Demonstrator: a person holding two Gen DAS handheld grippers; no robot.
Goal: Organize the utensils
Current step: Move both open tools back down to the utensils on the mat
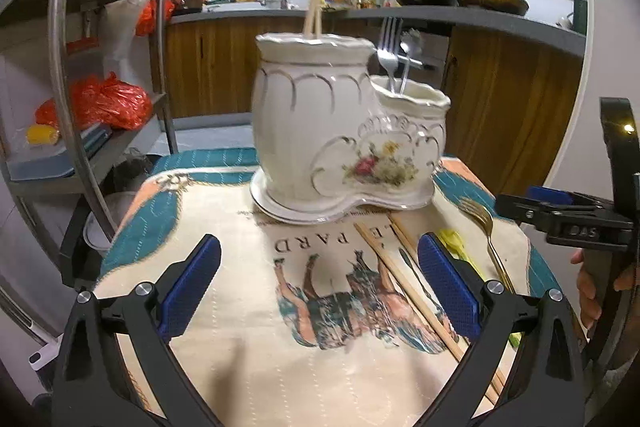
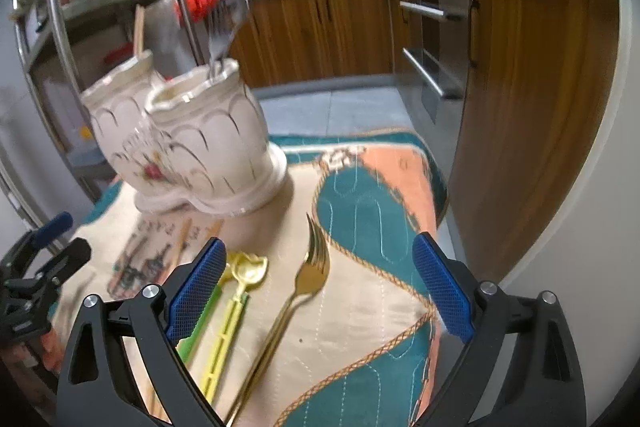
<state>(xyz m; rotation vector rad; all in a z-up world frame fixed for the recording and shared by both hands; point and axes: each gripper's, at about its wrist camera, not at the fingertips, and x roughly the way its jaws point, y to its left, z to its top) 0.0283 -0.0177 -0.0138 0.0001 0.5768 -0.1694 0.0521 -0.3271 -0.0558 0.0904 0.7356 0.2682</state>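
The gold fork (image 2: 308, 279) is seen lying on the cloth-covered counter (image 2: 380, 227) between the spread, empty jaws of the right hand-held gripper (image 2: 316, 287), tines toward twelve o'clock, handle toward seven; this hand is judged nearer.

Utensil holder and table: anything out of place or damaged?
No damage or spills visible. The ceramic holder stands upright with chopsticks and a silver fork in it. Still loose on the cloth: a gold fork, a yellow spoon and a pair of chopsticks.
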